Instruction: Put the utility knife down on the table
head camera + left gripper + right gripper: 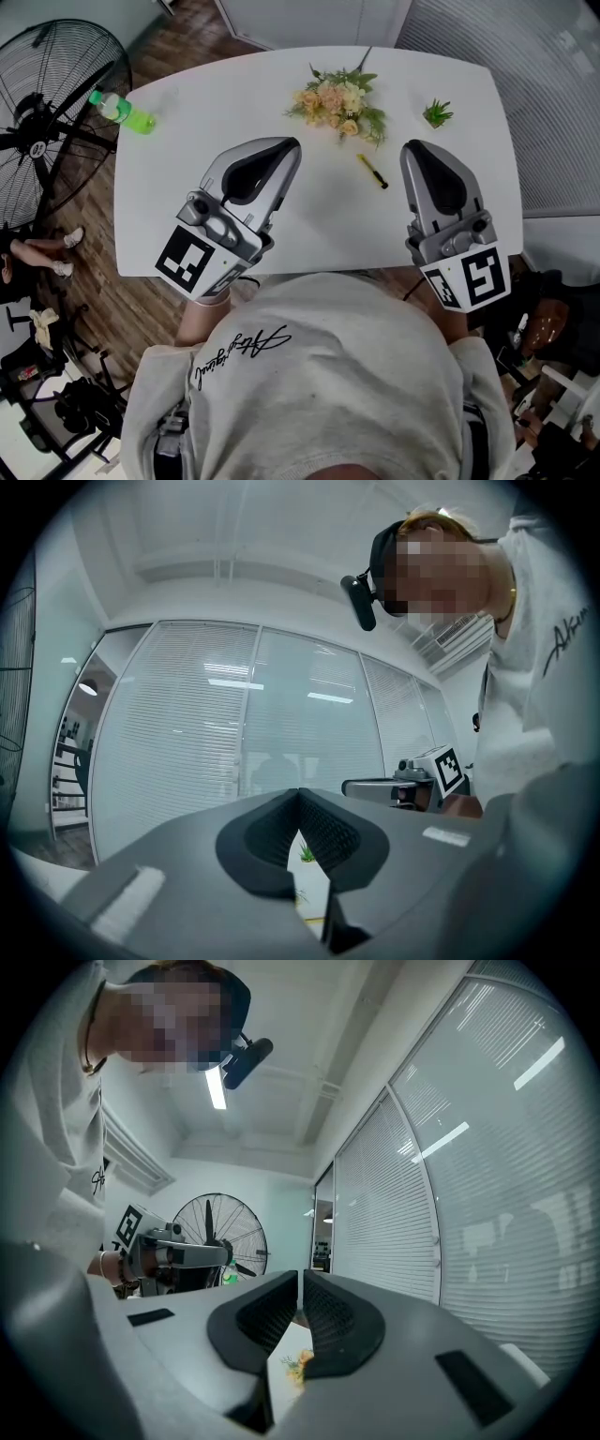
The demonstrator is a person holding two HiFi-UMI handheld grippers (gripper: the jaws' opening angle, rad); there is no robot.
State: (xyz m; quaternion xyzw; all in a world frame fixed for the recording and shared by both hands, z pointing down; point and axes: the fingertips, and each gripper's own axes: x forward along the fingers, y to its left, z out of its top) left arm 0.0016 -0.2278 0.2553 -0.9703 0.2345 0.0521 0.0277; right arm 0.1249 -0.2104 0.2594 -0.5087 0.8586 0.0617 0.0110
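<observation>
The yellow utility knife (372,172) lies flat on the white table (178,216), in the gap between my two grippers and apart from both. In the head view my left gripper (291,145) is held over the table to the knife's left. Its jaws meet at the tips, with nothing between them (299,794). My right gripper (412,147) hovers to the knife's right. Its jaws are drawn together to a thin slit and hold nothing (300,1277). Both grippers point roughly level, away from the person's body.
A bouquet of pale flowers (339,105) lies at the table's far middle, with a small green plant (437,113) to its right. A green bottle (124,112) lies at the far left corner. A standing fan (47,122) is on the floor to the left.
</observation>
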